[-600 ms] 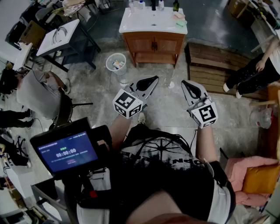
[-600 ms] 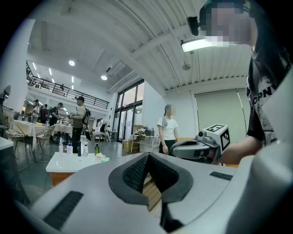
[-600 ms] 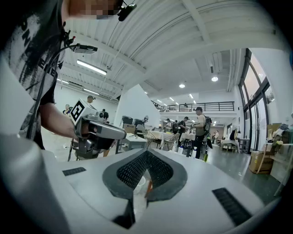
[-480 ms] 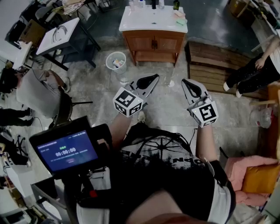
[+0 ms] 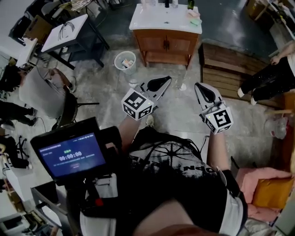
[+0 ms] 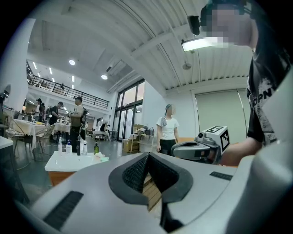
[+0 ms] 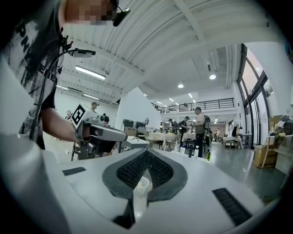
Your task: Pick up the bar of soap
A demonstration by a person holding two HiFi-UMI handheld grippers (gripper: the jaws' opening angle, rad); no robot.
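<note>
Approach stage, left hand-held gripper (image 5: 162, 83) and right hand-held gripper (image 5: 202, 90) closed, empty; next needs nearing the twelve-o'clock counter (image 5: 156, 19), opening over the bar of soap (image 5: 197, 21).

**Head view.** A wooden desk (image 5: 167, 46) with a white basin top stands at upper middle, with bottles (image 5: 190, 4) along its far edge. On the floor to its left is a white bin (image 5: 124, 62) holding scraps; to its right is a slatted wooden platform (image 5: 226, 69). A person in black trousers (image 5: 269, 76) is at the right edge. A white board (image 5: 64, 33) with a line sketch is at upper left. A screen (image 5: 71, 154) showing a timer is at lower left. An orange cushion (image 5: 269, 192) lies on pink cloth at lower right.

**Left gripper view.** A person in a white shirt (image 6: 167, 130) stands in the hall, right of the desk.
</note>
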